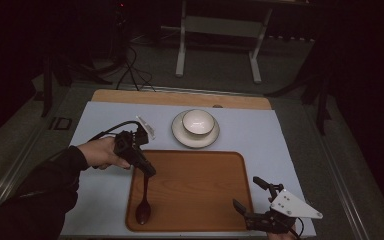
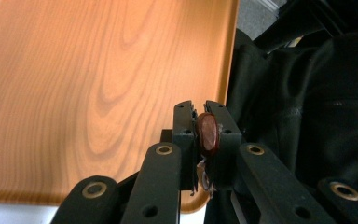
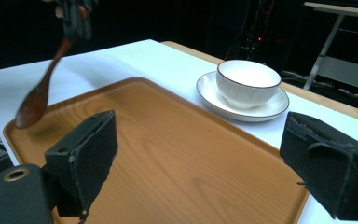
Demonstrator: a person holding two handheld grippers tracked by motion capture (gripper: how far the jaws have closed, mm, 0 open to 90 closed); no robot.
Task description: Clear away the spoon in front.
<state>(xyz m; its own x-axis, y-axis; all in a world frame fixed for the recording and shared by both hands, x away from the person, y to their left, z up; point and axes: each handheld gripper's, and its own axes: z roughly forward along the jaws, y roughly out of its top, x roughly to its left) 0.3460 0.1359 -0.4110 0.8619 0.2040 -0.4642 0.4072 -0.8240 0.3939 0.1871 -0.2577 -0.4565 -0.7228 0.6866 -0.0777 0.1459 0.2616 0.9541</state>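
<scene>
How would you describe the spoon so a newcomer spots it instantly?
Start at the wooden tray in the middle of the pale blue table. Over its near left corner hangs a dark reddish-brown wooden spoon, bowl end down, its handle clamped in the left hand-held gripper. It is the one dark, slender item; the white bowl on its saucer sits beyond the tray.

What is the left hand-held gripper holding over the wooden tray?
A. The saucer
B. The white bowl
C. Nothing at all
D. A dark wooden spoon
D: the left hand-held gripper has its jaws shut on the handle of the spoon, which hangs over the tray, while the bowl sits on its saucer beyond.
</scene>
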